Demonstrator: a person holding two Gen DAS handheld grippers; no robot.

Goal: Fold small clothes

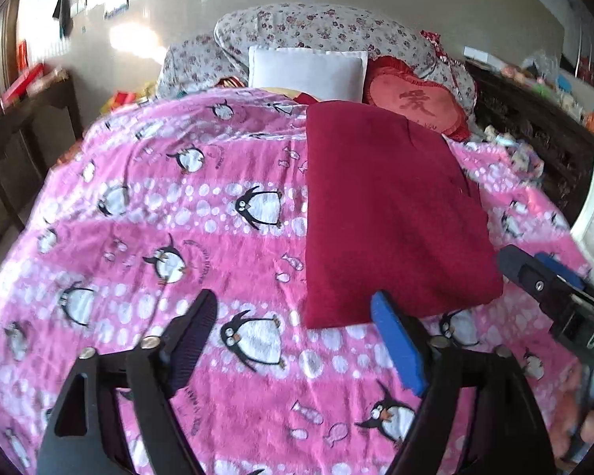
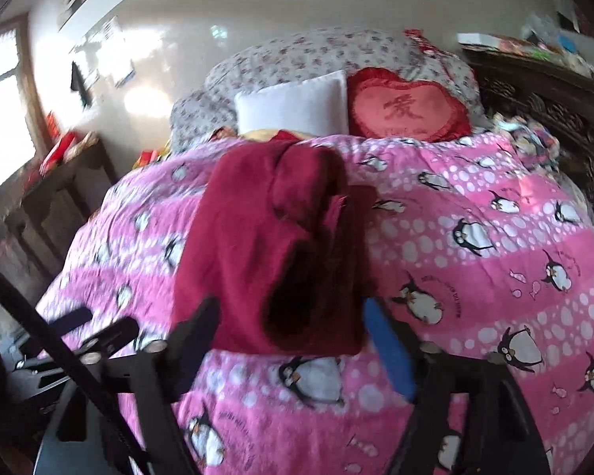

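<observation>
Crimson fleece, the garment (image 1: 392, 213) lies folded into a long rectangle on the pink penguin-print blanket (image 1: 225, 213) that covers the bed, its near edge just ahead of the left tool (image 1: 295, 312). In the left wrist view that tool stands wide open, its black ribbed finger (image 1: 190, 340) on one side and its blue-padded finger (image 1: 396, 344) on the other, both above the blanket and holding nothing; the blue pad sits at the garment's near edge, though whether it touches the cloth cannot be told. The right tool (image 1: 542, 277) shows at the right edge of the same view, beside the garment's near right corner. In the right wrist view the garment (image 2: 265, 261) looks bulkier, with a rumpled fold (image 2: 309, 182) raised along its right side and a dark opening facing the camera. The right tool (image 2: 293, 316) is spread apart here too, with the garment's near end lying between its black finger (image 2: 196, 332) and blue finger (image 2: 388, 348); the fingers are not pressed onto the cloth. The left tool (image 2: 91, 332) appears blurred at the lower left. At the head of the bed a white pillow (image 1: 307, 73) rests beside a red heart-shaped cushion (image 1: 414, 101), with a floral quilt (image 1: 320, 25) heaped behind them. Dark carved wooden furniture (image 1: 534, 130) stands along the right side of the bed.
</observation>
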